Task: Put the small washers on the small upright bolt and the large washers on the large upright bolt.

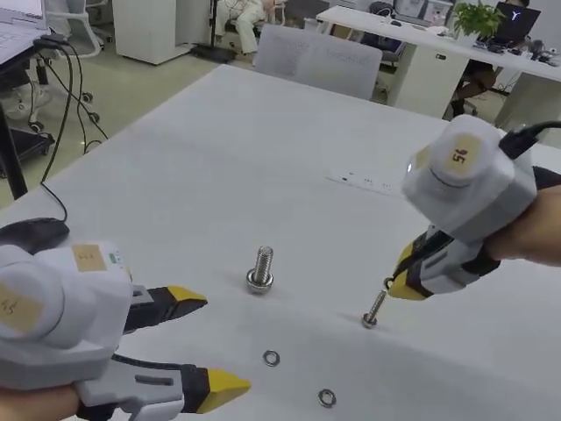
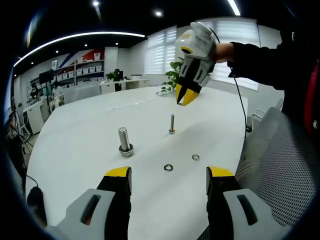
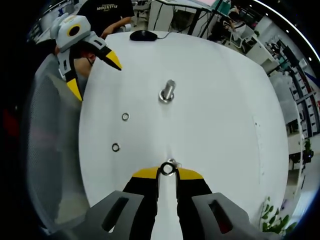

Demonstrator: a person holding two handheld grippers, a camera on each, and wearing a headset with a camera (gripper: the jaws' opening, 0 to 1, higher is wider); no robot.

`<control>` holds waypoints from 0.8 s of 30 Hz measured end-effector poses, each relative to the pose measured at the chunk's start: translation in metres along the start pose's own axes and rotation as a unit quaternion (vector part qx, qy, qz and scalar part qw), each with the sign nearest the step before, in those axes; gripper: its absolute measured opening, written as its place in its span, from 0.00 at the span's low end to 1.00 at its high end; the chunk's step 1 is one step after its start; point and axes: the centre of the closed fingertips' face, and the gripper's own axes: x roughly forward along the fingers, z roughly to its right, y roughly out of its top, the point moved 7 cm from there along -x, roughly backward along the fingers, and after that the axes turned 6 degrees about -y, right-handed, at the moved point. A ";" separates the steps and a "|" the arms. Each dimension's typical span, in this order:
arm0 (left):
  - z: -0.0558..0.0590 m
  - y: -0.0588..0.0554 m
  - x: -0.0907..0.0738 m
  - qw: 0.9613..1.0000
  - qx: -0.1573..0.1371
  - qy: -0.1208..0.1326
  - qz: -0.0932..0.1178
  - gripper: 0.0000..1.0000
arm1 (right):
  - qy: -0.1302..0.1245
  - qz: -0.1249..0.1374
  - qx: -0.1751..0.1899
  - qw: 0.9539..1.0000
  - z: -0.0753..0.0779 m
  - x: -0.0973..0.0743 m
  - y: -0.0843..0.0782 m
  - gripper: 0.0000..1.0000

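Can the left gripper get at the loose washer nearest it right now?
Probably yes: the left gripper is open, and that washer lies on bare table just ahead of its fingers, with nothing between them.

1. My white table (image 1: 219,158) stretches ahead of me, its far half mostly bare.
2. At nine o'clock a black mouse (image 1: 31,235) lies near the table's left edge, with its cable (image 1: 60,206) curling away from it.
3. At twelve o'clock a grey mesh chair (image 1: 316,57) stands against the far edge.
4. At one o'clock a thin printed strip (image 1: 364,182) lies flat on the table.
5. At two o'clock, beyond the table, a long white desk (image 1: 421,39) carries a potted plant (image 1: 478,17).
6. At ten o'clock a laptop (image 1: 22,22) sits on a dark desk, and black cables (image 1: 66,96) hang below it.
7. Far off at twelve o'clock a person (image 1: 250,17) sits on a chair.
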 end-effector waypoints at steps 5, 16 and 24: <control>0.001 0.000 0.000 1.000 -0.001 0.000 -0.001 0.60 | -0.003 -0.002 0.003 1.000 0.004 0.004 -0.002 0.13; 0.001 -0.002 -0.001 1.000 -0.003 0.001 -0.004 0.59 | 0.000 -0.012 0.013 1.000 0.013 0.022 -0.007 0.13; 0.000 -0.002 0.002 1.000 -0.004 0.000 -0.006 0.59 | 0.009 -0.018 0.017 1.000 0.017 0.033 -0.012 0.13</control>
